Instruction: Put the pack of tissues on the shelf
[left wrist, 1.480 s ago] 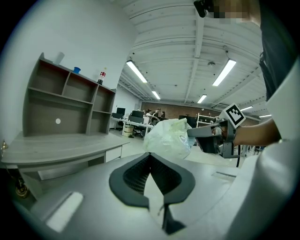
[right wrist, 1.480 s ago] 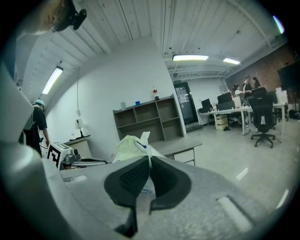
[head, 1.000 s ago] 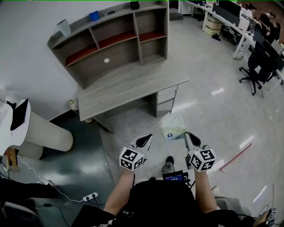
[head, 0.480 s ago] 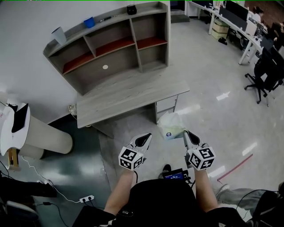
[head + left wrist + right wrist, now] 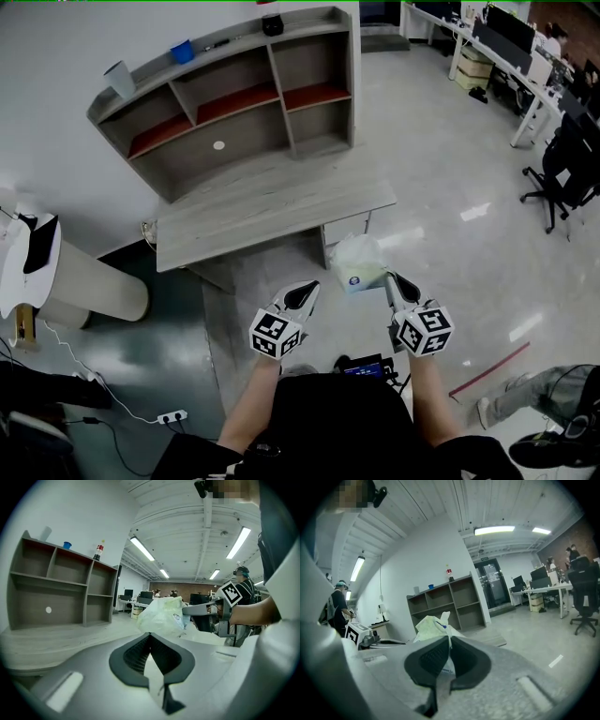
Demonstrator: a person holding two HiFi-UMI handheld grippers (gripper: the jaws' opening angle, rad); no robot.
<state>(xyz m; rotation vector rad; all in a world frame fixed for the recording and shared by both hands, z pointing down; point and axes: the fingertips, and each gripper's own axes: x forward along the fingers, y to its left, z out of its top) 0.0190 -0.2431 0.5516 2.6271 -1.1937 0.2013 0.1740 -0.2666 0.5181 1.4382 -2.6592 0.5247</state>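
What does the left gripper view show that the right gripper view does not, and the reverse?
Only the left gripper view: the right gripper from the side, its fingers pinching the pack of tissues. Only the right gripper view: the left gripper from the side, marker cube showing. Both: the pack, the grey shelf, a bottle on top.

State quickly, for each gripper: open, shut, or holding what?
Left gripper: shut, nothing between its jaws.
Right gripper: shut on the pack of tissues, pinching its wrapper.
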